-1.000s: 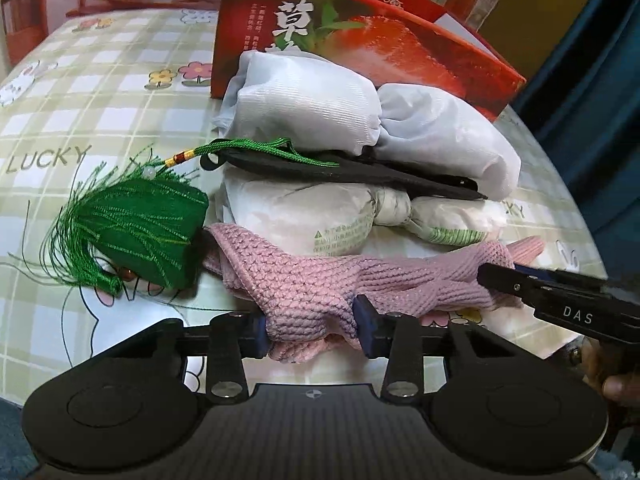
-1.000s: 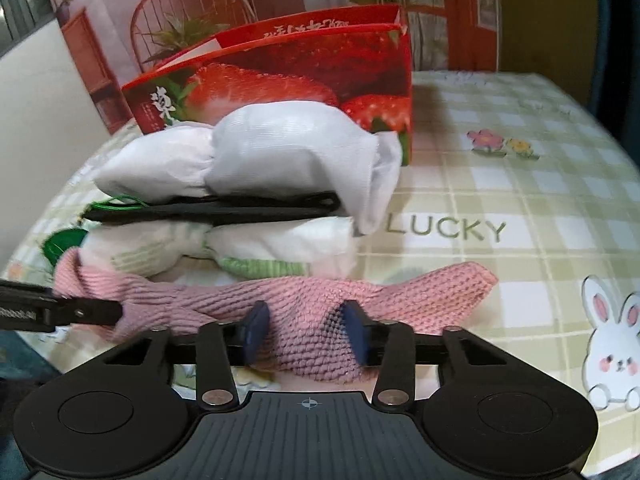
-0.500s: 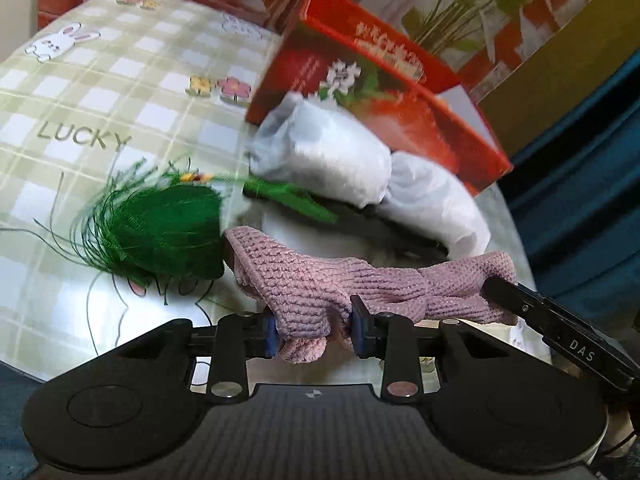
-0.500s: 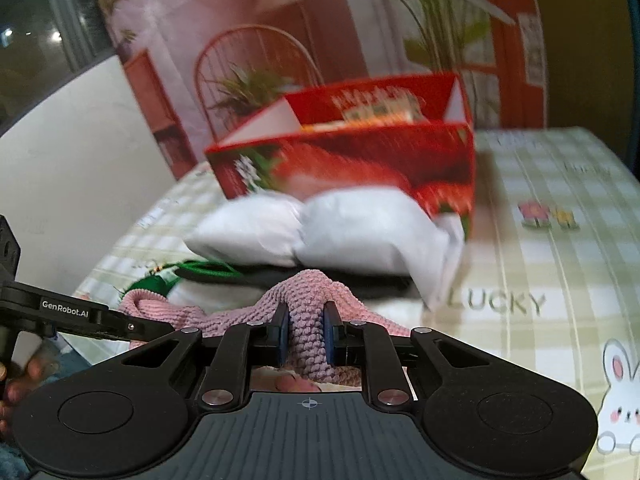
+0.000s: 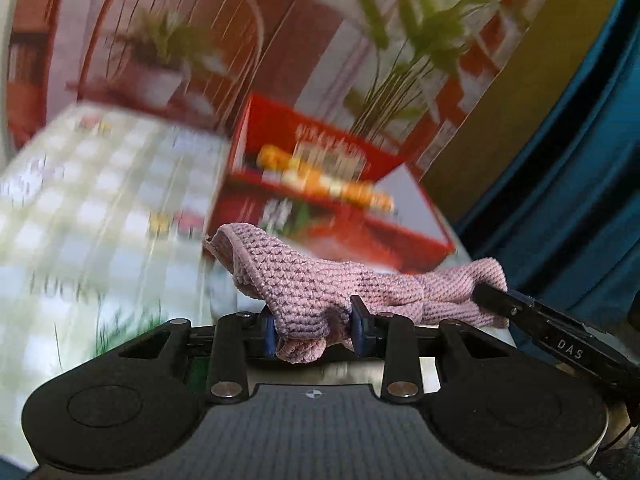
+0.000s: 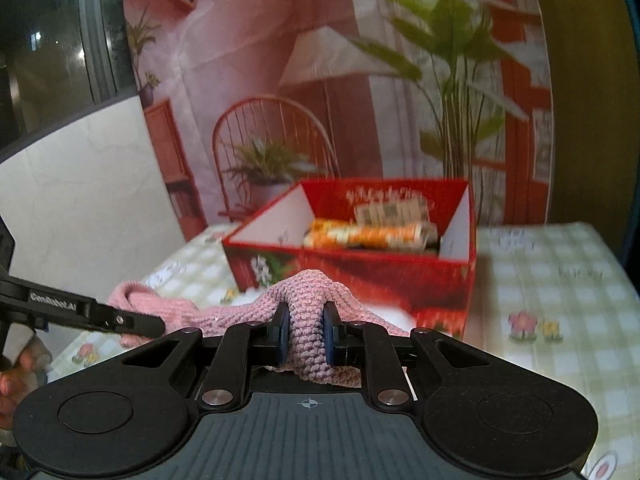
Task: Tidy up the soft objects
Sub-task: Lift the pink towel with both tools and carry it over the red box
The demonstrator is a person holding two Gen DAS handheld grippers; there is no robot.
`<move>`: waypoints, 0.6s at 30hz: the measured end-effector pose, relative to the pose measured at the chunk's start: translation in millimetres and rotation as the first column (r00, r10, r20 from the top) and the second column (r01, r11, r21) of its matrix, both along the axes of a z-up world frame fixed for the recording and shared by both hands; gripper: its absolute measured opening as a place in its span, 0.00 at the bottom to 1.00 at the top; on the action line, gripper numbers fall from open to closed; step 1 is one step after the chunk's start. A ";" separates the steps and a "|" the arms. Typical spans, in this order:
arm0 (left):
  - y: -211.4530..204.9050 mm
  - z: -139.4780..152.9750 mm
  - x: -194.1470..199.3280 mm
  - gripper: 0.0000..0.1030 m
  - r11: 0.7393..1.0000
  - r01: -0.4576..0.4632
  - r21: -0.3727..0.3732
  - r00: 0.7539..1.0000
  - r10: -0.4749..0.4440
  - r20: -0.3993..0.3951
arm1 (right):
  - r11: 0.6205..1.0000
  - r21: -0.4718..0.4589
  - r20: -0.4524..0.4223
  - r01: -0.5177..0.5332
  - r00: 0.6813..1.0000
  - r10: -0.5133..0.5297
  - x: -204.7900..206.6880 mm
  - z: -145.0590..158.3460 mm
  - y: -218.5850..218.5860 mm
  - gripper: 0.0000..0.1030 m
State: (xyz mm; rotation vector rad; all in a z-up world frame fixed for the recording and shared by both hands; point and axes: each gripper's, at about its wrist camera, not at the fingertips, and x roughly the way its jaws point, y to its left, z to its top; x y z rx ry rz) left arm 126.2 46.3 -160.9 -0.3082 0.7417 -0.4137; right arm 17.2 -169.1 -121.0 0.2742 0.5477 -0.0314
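Left wrist view: the left gripper is clamped on one end of a pink knitted cloth. The right gripper pinches the other end, its jaws having just closed tighter on the bunched knit. The cloth spans both grippers in front of an open red strawberry-print cardboard box on the checked tablecloth — whether it touches the table is unclear.

A dusty-pink knitted cloth — waffle-textured — against a bright red box printed with strawberries and white blossoms. The tablecloth is pale green-and-white check (little pink and yellow flowers), and both tools are black with blue pads.
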 end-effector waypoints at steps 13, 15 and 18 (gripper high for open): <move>-41.7 54.0 95.3 0.35 0.990 0.013 0.138 0.990 -0.032 0.137 | 0.997 -0.051 0.064 0.051 0.997 -0.048 78.5 20.8 -51.7 0.15; -50.1 52.1 113.5 0.35 0.985 0.020 0.173 0.990 -0.043 0.131 | 0.997 -0.048 0.042 0.058 0.998 -0.056 95.2 15.8 -60.7 0.15; -59.5 39.9 140.3 0.35 0.976 0.035 0.215 0.996 -0.052 0.076 | 0.998 -0.020 -0.016 0.054 0.998 -0.054 119.2 3.4 -73.8 0.15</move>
